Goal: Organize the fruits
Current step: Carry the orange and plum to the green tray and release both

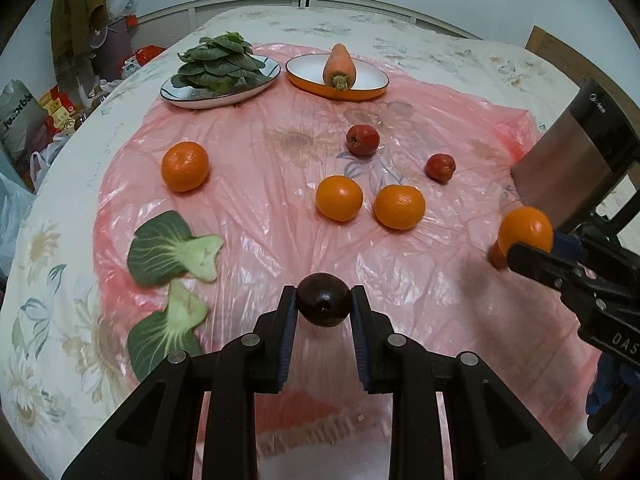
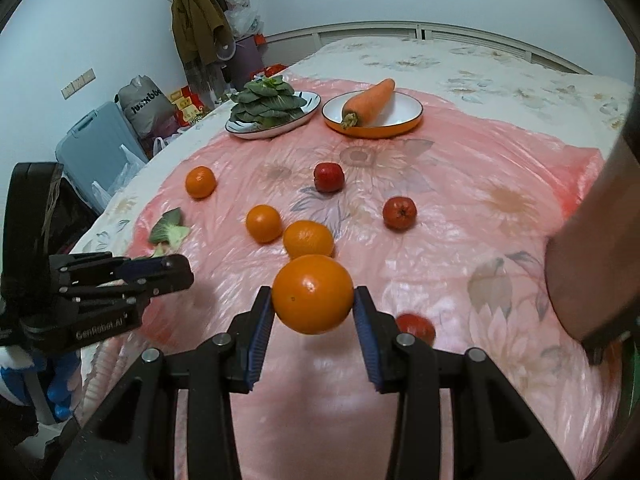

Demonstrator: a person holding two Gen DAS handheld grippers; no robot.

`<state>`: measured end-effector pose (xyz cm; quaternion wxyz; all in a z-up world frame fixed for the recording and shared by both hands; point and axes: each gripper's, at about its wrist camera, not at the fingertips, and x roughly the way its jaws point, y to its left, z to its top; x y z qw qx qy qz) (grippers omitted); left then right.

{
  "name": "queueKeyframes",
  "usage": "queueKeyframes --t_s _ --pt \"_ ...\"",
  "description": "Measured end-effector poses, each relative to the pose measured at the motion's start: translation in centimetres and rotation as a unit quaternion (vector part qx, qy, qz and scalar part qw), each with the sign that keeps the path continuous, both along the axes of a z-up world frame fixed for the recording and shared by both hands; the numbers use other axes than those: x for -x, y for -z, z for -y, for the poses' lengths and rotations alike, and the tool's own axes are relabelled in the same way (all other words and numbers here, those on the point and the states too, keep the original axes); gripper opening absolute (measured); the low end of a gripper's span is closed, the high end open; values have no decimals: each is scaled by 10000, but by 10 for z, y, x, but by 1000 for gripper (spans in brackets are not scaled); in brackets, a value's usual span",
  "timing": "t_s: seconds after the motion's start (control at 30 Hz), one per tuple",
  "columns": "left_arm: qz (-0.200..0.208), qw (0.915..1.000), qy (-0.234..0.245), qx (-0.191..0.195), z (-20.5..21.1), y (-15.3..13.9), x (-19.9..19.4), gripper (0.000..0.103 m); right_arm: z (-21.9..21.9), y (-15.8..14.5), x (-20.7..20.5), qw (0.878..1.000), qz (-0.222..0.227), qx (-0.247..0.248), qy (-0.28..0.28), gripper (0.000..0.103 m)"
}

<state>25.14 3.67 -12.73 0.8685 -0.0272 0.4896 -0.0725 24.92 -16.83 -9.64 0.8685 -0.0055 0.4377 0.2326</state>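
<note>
Here my left gripper (image 1: 324,300) is clenched on a dark round fruit (image 1: 323,305), my right gripper (image 2: 314,304) on an orange (image 2: 313,299), both lifted above the pink plastic sheet (image 1: 256,184) spread over a floral cloth (image 1: 52,292). Three oranges (image 1: 339,198) and small red fruits (image 1: 362,140) lie loose on it. Beyond, a plate of greens (image 1: 218,92) stands beside an orange dish (image 1: 338,80) holding a carrot (image 1: 340,65). Bags (image 2: 145,105) clutter the room's far corner.
</note>
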Motion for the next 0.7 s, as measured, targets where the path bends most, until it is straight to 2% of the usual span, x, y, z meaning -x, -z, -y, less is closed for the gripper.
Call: queueKeyframes --t_s 0.43,0.7 --pt "280 9995 49 143 7 -38 56 22 39 -24 82 9994 24 -27 330 33" --pt "311 9990 284 145 37 -52 91 22 82 -32 128 9978 65 -88 654 33"
